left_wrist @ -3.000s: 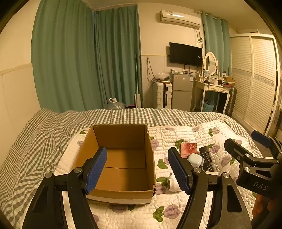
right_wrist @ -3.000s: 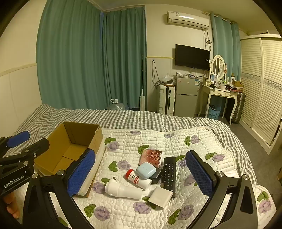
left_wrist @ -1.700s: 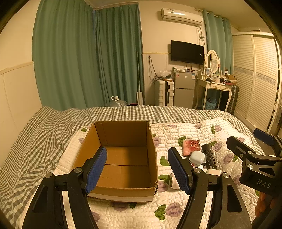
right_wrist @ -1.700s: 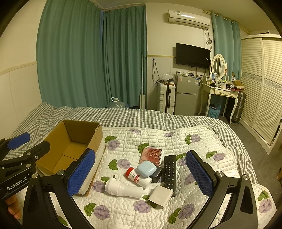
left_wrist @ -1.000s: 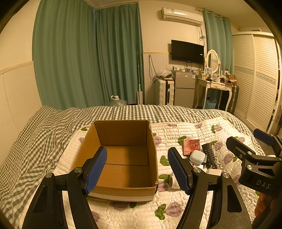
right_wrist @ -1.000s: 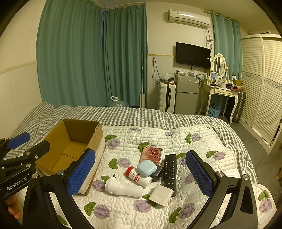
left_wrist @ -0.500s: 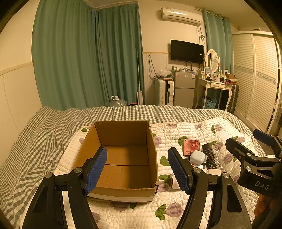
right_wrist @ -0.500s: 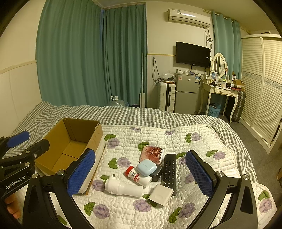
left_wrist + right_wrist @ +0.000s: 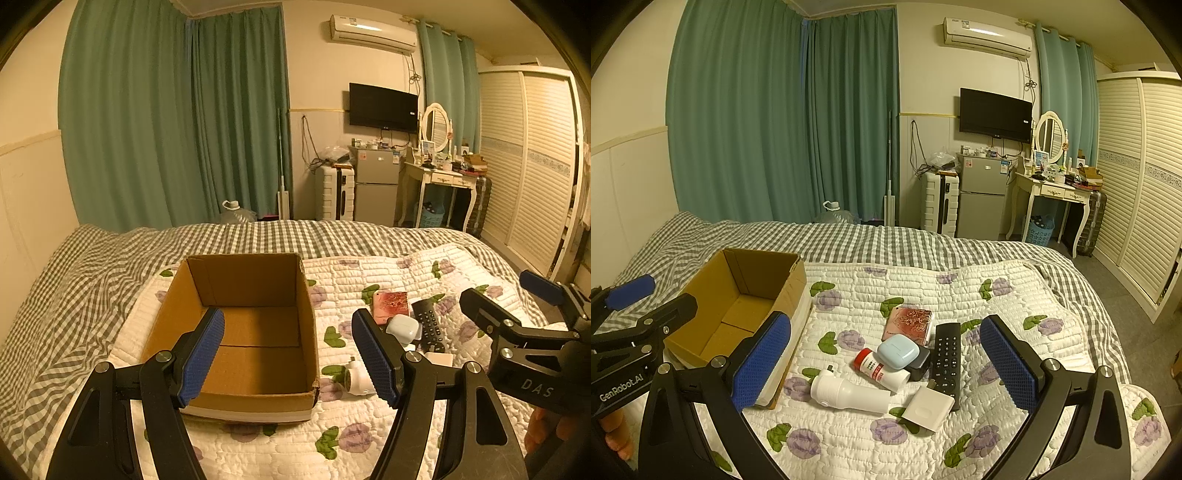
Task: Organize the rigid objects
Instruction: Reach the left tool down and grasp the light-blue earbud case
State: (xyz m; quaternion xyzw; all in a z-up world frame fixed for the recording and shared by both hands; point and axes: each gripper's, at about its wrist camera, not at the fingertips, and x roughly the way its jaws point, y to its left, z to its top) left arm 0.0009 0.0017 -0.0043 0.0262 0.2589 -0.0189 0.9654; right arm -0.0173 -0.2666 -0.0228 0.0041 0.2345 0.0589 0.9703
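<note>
Both grippers are hovering above the bed [image 9: 923,236], jaws spread wide, holding nothing. The left gripper [image 9: 288,354] is facing the box [image 9: 236,325], which is sitting open and bare inside on the quilt [image 9: 1015,295]. The right gripper [image 9: 886,362] is looking down on the cluster of objects lying just right of the box [image 9: 738,306].

Nearest the right gripper: the white bottle [image 9: 849,395], lying on its side, long axis running left to right across the gripper's line of sight. Behind it, the red-capped bottle [image 9: 882,369] is angling back-left to front-right, touching the pale blue case [image 9: 897,350]. The remote [image 9: 945,354] is pointing away, lengthwise. A white square piece [image 9: 927,406] is resting at its near end; the pink card [image 9: 908,323] is lying farthest back.

Judgement: the right gripper is the nearer one for the first pick; the box lies to its left.

Room: green curtains [image 9: 783,110], TV [image 9: 995,110], fridge [image 9: 982,195], wardrobe [image 9: 1141,184], warm dim light.
</note>
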